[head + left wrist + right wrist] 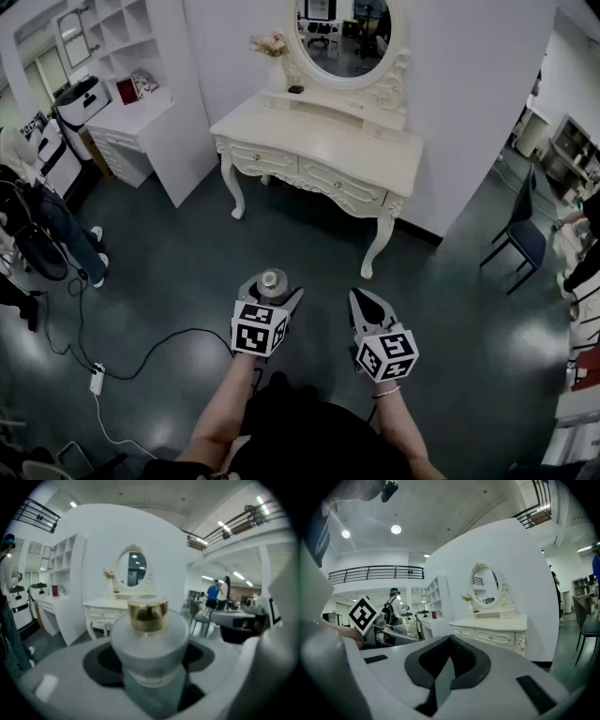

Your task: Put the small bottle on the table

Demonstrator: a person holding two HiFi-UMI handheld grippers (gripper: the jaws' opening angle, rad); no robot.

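Note:
A small frosted bottle [273,279] with a gold cap stands upright between the jaws of my left gripper [272,286], which is shut on it and holds it in the air above the dark floor. In the left gripper view the bottle [150,634] fills the middle of the left gripper [150,656]. My right gripper [364,302] hovers beside it on the right, shut with nothing in it; its pads meet in the right gripper view, where the gripper [451,641] sits low in the middle. The cream dressing table [319,150] stands ahead, some way off, its top mostly bare.
An oval mirror [342,37] and a flower vase [272,47] sit at the table's back. A white shelf unit [141,112] stands to the left, a dark chair [525,234] to the right. A cable with a power strip [97,378] lies on the floor; a person [37,225] stands far left.

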